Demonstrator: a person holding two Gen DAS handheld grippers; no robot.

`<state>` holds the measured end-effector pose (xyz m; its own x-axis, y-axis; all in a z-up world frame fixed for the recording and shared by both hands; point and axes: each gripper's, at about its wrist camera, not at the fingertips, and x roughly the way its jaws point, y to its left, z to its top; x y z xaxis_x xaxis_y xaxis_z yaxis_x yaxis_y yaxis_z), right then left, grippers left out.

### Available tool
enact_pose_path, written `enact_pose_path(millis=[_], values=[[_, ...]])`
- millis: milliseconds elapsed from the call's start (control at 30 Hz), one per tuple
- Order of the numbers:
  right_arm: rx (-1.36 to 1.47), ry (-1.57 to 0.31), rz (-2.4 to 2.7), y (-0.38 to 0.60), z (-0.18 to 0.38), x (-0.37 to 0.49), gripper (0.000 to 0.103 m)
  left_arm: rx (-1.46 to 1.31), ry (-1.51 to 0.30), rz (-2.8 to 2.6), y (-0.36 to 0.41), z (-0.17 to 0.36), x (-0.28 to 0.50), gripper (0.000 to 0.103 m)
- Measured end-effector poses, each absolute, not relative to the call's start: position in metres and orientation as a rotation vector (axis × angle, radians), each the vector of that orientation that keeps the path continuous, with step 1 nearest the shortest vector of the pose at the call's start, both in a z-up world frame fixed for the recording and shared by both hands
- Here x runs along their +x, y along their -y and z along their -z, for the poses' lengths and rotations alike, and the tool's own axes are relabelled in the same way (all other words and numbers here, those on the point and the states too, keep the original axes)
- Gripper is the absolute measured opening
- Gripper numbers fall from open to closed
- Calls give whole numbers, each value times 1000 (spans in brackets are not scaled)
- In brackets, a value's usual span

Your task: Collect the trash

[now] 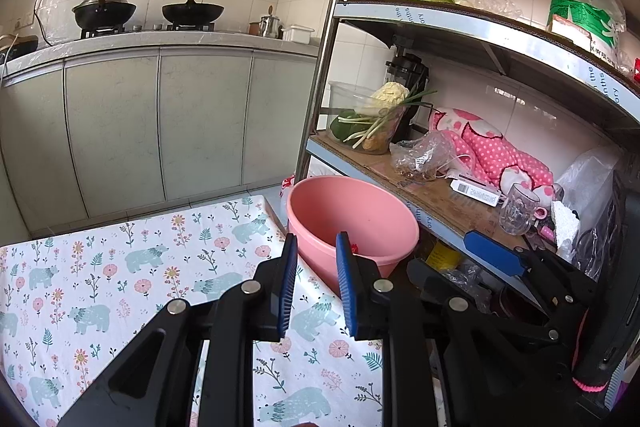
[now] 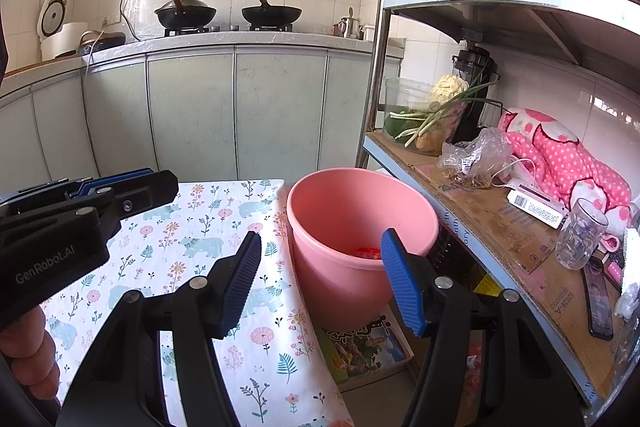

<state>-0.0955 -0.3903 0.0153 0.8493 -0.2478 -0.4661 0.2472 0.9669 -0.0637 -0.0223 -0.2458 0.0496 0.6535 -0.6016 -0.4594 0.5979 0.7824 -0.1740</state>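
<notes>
**Both grippers hanging empty beside the bucket, with clutter close by**

The left gripper (image 1: 316,283) is hovering over the near corner of the flowered tablecloth (image 1: 120,287), its blue pads standing a little apart with nothing between them. The right gripper (image 2: 320,279) is hanging just beside it, jaws spread wide and also empty, pointing down toward the pink bucket (image 2: 420,211). A red scrap (image 2: 368,253) is lying at the bottom of that bucket, so the trash appears to be collected already; no loose piece is showing on the cloth.

The risks are coming from the crowding. The bucket is standing tight between the table edge and the metal shelf (image 2: 472,219), and a low sweep of the right gripper is likely to knock its rim and tip it. The glass (image 2: 580,235) is sitting near the shelf's front edge, where a sideways swing could topple it. The crumpled plastic bag (image 2: 472,155) on the shelf is looking like rubbish but seems to be holding food, so grabbing it by mistake could spill its contents. The two tools are also sitting close enough to collide.
</notes>
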Motion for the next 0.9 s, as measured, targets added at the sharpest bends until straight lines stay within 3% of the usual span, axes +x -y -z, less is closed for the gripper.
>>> enact_pose_path(millis=[900], values=[[-10, -495, 253, 389, -11, -93, 63, -7, -523, 680, 246, -50, -23, 19]])
